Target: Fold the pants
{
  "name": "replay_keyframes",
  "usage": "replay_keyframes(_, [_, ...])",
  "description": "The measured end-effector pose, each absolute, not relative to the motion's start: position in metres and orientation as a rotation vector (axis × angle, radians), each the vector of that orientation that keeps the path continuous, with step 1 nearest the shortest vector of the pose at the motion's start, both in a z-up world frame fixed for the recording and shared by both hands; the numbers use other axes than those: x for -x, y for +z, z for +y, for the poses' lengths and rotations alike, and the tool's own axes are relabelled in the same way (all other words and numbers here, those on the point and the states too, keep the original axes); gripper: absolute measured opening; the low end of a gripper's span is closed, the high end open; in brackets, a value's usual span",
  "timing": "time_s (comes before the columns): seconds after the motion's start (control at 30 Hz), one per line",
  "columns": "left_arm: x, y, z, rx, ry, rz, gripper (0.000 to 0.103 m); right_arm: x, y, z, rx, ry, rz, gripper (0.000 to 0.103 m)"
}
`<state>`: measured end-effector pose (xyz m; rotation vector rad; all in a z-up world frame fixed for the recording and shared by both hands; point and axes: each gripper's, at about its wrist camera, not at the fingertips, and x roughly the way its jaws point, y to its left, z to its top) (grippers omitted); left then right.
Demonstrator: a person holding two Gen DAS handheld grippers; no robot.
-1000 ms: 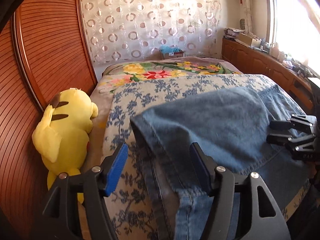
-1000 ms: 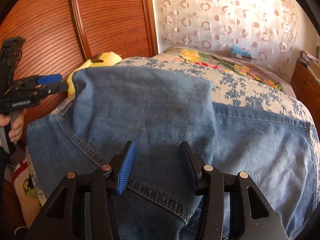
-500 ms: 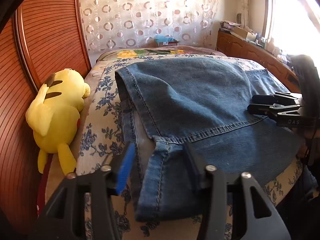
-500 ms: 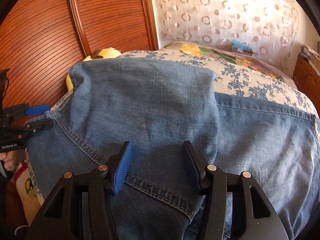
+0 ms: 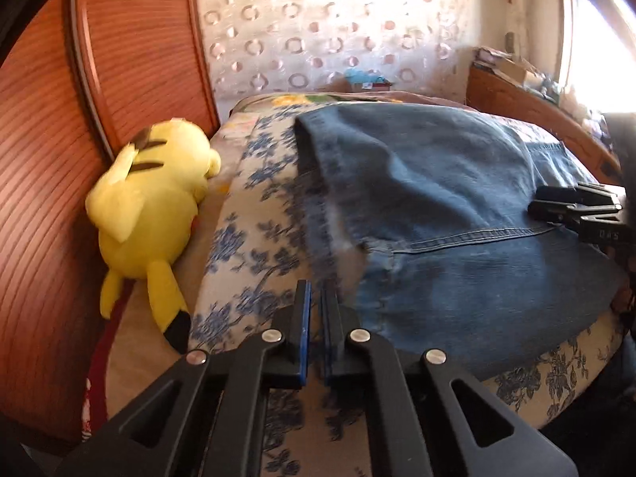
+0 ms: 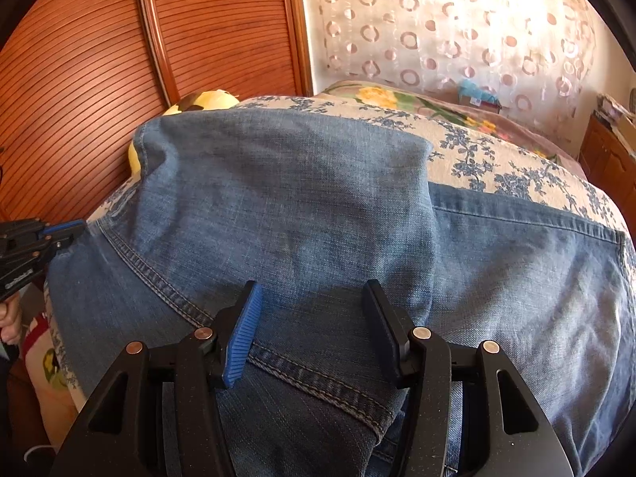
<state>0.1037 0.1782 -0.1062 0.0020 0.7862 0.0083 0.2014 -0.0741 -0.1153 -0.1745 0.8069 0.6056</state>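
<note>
Wood panelling, ribbed and reddish, fills the left edge of the left wrist view. Against it, at centre left, a yellow plush toy lies on the bed beside a blue-flowered bedspread. At lower centre the left gripper has its jaws closed, the two blue pads nearly meeting; no denim is seen between them, and the blurred edge of the jeans lies just right of the tips. The jeans cover the centre and right of the frame, folded over on the bedspread, with a stitched seam running across them. At the right edge the right gripper reaches in over the denim. A patterned curtain occupies the upper centre, and a bright window the upper right.

In the right wrist view the panelling occupies the upper left. At the left edge the left gripper shows with its blue pad at the border of the jeans, a hand beneath it. The denim spreads over the centre, one folded layer lying on another. At lower centre the right gripper stands with jaws wide apart over the seam, its pads clamping nothing. The bedspread appears at upper right, below the curtain.
</note>
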Motion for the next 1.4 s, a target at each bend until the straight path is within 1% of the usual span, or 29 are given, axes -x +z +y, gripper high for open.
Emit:
replay_keyframes(0.17, [-0.095, -0.093, 0.189, 0.035, 0.001, 0.747, 0.005, -0.201, -0.115, -0.073, 0.177, 0.604, 0.805, 0.054])
replay_keyframes(0.23, [-0.094, -0.087, 0.19, 0.047, -0.017, 0.732, 0.012, -0.2, -0.115, -0.074, 0.178, 0.6, 0.799, 0.054])
replay_keyframes(0.3, [-0.094, -0.082, 0.188, 0.05, -0.029, 0.721, 0.027, -0.198, -0.114, -0.077, 0.172, 0.591, 0.792, 0.054])
replay_keyframes(0.33, [-0.094, -0.081, 0.188, 0.051, -0.028, 0.714, 0.03, -0.197, -0.114, -0.078, 0.165, 0.587, 0.79, 0.054])
replay_keyframes(0.4, [-0.094, -0.078, 0.186, 0.052, -0.037, 0.699, 0.04, -0.195, -0.112, -0.082, 0.155, 0.585, 0.783, 0.054])
replay_keyframes(0.47, [-0.095, -0.077, 0.183, 0.046, -0.045, 0.697, 0.041, -0.192, -0.109, -0.085, 0.15, 0.58, 0.774, 0.054])
replay_keyframes(0.5, [-0.095, -0.077, 0.181, 0.044, -0.05, 0.695, 0.043, -0.19, -0.108, -0.087, 0.148, 0.579, 0.772, 0.054])
replay_keyframes(0.53, [-0.095, -0.076, 0.178, 0.043, -0.056, 0.693, 0.047, -0.188, -0.106, -0.09, 0.142, 0.579, 0.771, 0.054])
replay_keyframes(0.6, [-0.095, -0.073, 0.173, 0.043, -0.067, 0.683, 0.06, -0.183, -0.1, -0.098, 0.129, 0.581, 0.76, 0.054])
replay_keyframes(0.67, [-0.096, -0.071, 0.167, 0.043, -0.087, 0.678, 0.067, -0.178, -0.093, -0.108, 0.119, 0.576, 0.744, 0.054])
replay_keyframes(0.93, [-0.105, -0.059, 0.122, 0.006, -0.176, 0.649, 0.068, -0.159, -0.079, -0.173, 0.096, 0.511, 0.721, 0.054])
replay_keyframes(1.0, [-0.108, -0.06, 0.109, 0.009, -0.202, 0.651, 0.068, -0.157, -0.082, -0.181, 0.1, 0.505, 0.733, 0.049])
replay_keyframes(1.1, [-0.115, -0.064, 0.09, -0.001, -0.231, 0.666, 0.068, -0.154, -0.09, -0.188, 0.104, 0.514, 0.759, 0.045])
replay_keyframes(1.4, [-0.132, -0.094, 0.052, -0.014, -0.27, 0.74, 0.068, -0.152, -0.106, -0.18, 0.131, 0.535, 0.791, 0.045])
